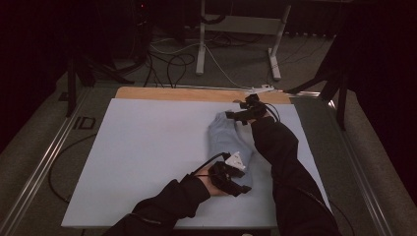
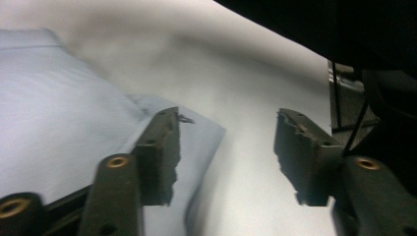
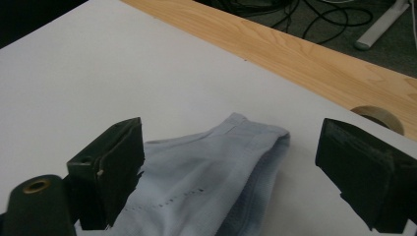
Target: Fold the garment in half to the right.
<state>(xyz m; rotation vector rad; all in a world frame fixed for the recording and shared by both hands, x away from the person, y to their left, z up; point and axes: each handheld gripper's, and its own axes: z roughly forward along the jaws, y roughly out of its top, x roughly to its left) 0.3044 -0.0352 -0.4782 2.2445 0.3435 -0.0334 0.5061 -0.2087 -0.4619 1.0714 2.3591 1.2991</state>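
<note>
A folded light-blue cloth [image 1: 227, 140] lies on the white table sheet [image 1: 147, 147], right of centre. My left gripper [image 1: 244, 189] is at the cloth's near end, jaws apart. In the left gripper view the cloth [image 2: 59, 98] lies to the left, its corner under the left jaw, and nothing is pinched by the left gripper [image 2: 226, 147]. My right gripper [image 1: 230, 115] hovers at the cloth's far end. In the right gripper view its jaws stand wide open [image 3: 231, 140] over the cloth's hemmed end [image 3: 206, 182], not touching it.
A wooden table edge [image 1: 187, 93] borders the sheet's far side, and a roll of tape [image 3: 378, 115] sits on it. Beyond are cables and white desk legs [image 1: 200, 44] on the floor. The sheet's left half is bare.
</note>
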